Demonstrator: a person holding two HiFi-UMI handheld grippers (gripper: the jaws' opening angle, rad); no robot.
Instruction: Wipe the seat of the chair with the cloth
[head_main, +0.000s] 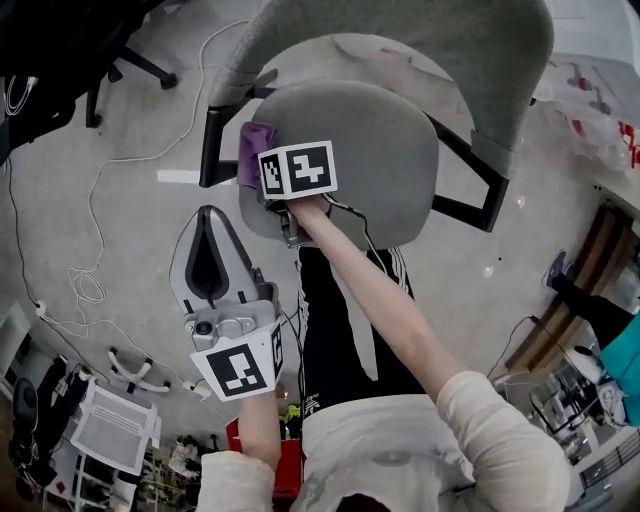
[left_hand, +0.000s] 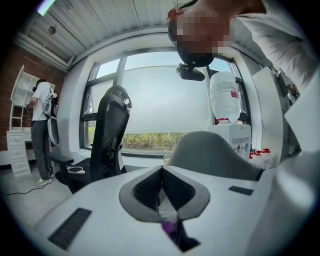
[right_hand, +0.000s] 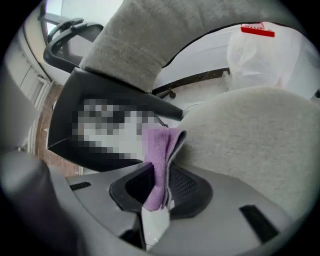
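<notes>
The grey chair's seat (head_main: 360, 150) lies below me in the head view, its backrest (head_main: 420, 40) beyond it. My right gripper (head_main: 262, 170) sits at the seat's left edge, shut on a purple cloth (head_main: 252, 148) that rests against the seat's rim beside the black armrest (head_main: 212, 140). In the right gripper view the cloth (right_hand: 160, 150) stands folded between the shut jaws of the right gripper (right_hand: 162, 172), touching the seat (right_hand: 250, 135). My left gripper (head_main: 208, 212) hangs left of the chair over the floor, shut on nothing. The left gripper (left_hand: 161, 170) faces the room.
A black office chair (head_main: 90, 40) stands at the far left, with cables (head_main: 90, 200) trailing over the floor. A white rack (head_main: 110, 425) is near my left side. Plastic bags (head_main: 600, 120) lie right of the chair. A person (left_hand: 42, 125) stands by shelves.
</notes>
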